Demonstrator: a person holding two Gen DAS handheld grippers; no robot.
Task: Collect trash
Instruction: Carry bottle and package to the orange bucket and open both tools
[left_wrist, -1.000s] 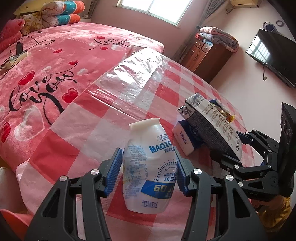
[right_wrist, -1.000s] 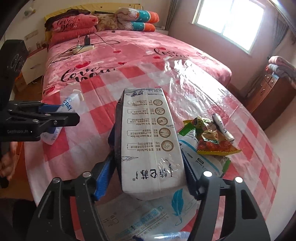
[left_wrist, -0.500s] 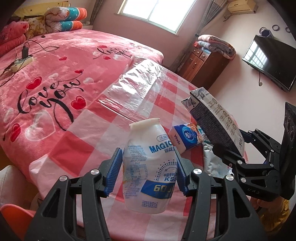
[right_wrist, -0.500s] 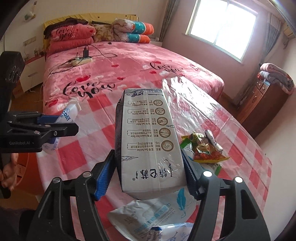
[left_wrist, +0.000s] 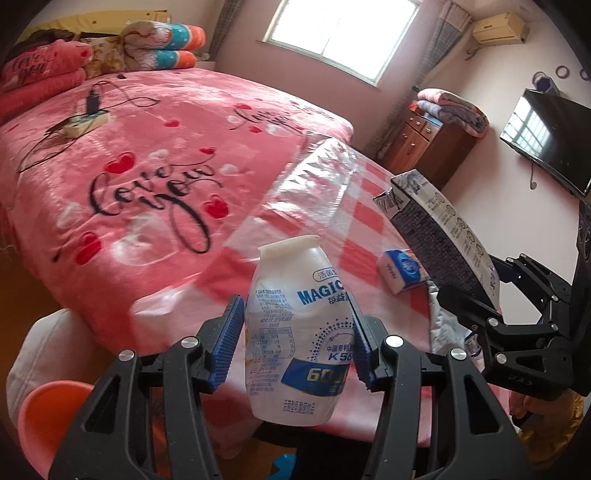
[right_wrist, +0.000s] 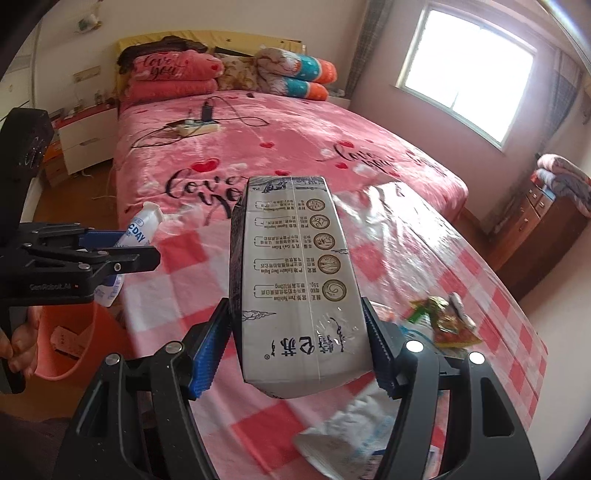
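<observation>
Both hand-held grippers have lifted the bottle (left_wrist: 298, 325) and carton (right_wrist: 299, 280) toward the orange bin (right_wrist: 70, 343).

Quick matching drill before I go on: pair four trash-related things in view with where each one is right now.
Things:
1. yogurt bottle
2. milk carton
3. snack wrapper
4. orange bin

Places:
A. lying on the checked tablecloth
B. on the floor beside the table
C. in the left tongs
D. in the right tongs

Pairs: 1-C, 2-D, 3-A, 4-B
</observation>
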